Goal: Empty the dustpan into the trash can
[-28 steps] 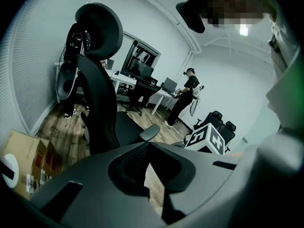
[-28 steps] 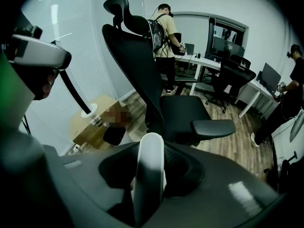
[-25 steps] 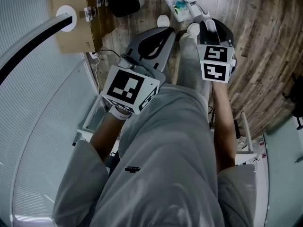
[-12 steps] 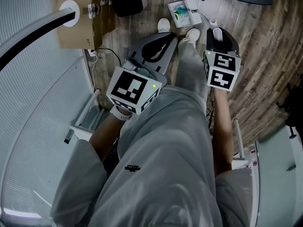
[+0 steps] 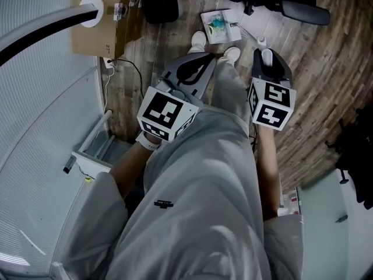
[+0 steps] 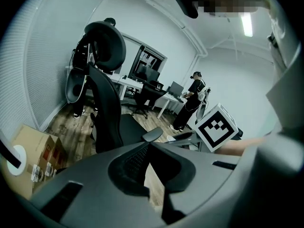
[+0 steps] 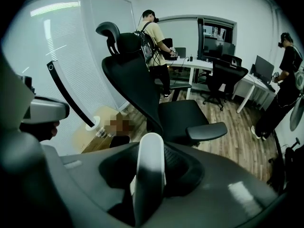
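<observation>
In the right gripper view the white handle (image 7: 149, 170) stands upright between the jaws, which clamp it at a middling width; its lower end is cut off behind the gripper body, and the pan is out of that view. In the head view the right gripper (image 5: 266, 55) grips the handle's top, while the dustpan (image 5: 220, 25) shows just beyond the person's shoes (image 5: 199, 39); its coloured contents are too small to make out, and whether it touches the floor is unclear. The left gripper (image 5: 201, 60) has its jaws pressed together on nothing, well apart from the handle; the black trash can (image 5: 160, 6) stands left of the pan.
</observation>
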`<control>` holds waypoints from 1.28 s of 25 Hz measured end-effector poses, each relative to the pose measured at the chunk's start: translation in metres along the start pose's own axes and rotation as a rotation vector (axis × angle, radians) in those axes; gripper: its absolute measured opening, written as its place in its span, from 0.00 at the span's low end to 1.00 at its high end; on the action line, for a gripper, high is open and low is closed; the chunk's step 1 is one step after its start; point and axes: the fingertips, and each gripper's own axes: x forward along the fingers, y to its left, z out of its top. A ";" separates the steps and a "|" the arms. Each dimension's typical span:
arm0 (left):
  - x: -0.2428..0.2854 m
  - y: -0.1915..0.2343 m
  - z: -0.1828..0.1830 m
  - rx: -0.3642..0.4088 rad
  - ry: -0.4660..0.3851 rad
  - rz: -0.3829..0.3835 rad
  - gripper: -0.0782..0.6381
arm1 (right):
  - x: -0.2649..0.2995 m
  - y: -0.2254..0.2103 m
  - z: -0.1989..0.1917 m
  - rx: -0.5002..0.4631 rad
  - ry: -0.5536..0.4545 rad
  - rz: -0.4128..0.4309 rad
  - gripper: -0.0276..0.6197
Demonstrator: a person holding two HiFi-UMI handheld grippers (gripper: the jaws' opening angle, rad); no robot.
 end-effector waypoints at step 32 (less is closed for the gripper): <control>0.047 -0.004 -0.003 0.372 0.001 -0.339 0.29 | -0.072 0.085 0.092 -0.070 -0.060 0.119 0.25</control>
